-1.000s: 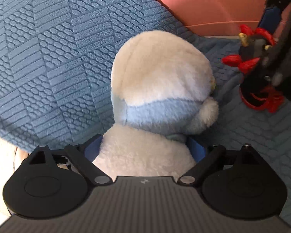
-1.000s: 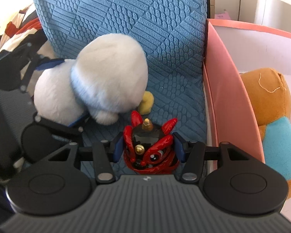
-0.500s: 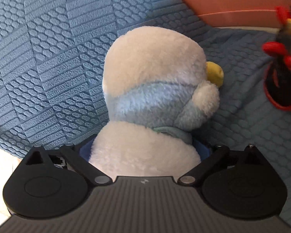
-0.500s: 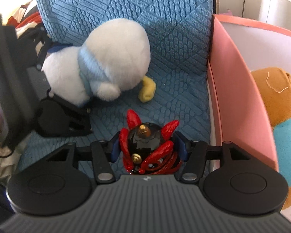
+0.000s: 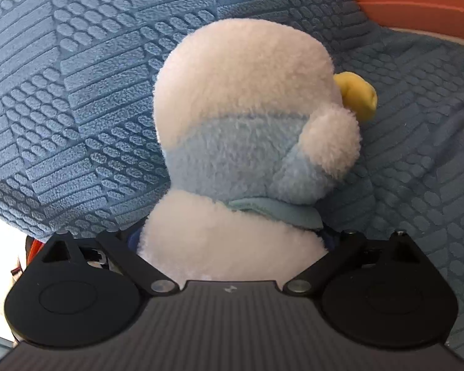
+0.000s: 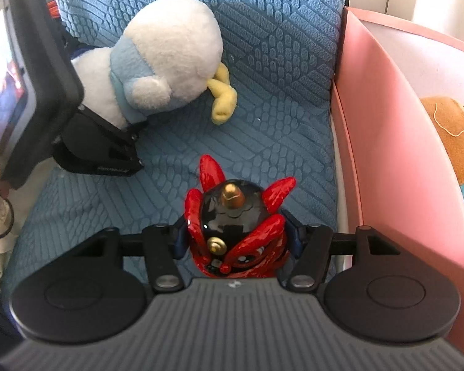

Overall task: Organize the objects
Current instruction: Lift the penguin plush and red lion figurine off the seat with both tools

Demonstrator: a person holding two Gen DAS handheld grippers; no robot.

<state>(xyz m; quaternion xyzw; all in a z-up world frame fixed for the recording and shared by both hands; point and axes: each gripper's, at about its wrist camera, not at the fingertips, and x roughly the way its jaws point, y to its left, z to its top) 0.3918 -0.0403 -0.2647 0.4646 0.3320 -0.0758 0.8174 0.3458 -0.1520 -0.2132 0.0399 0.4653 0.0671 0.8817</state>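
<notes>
The plush penguin point(image 5: 247, 142) is squeezed by the left gripper point(image 5: 232, 244); its face is hidden. The red-and-black figurine point(image 6: 236, 228) is gripped by the right gripper point(image 6: 236, 241), its bottom hidden.

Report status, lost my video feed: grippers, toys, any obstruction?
Left gripper shut on white-and-blue plush penguin. Right gripper shut on glossy red-and-black horned figurine. Pink bin wall at right, nothing between.
</notes>
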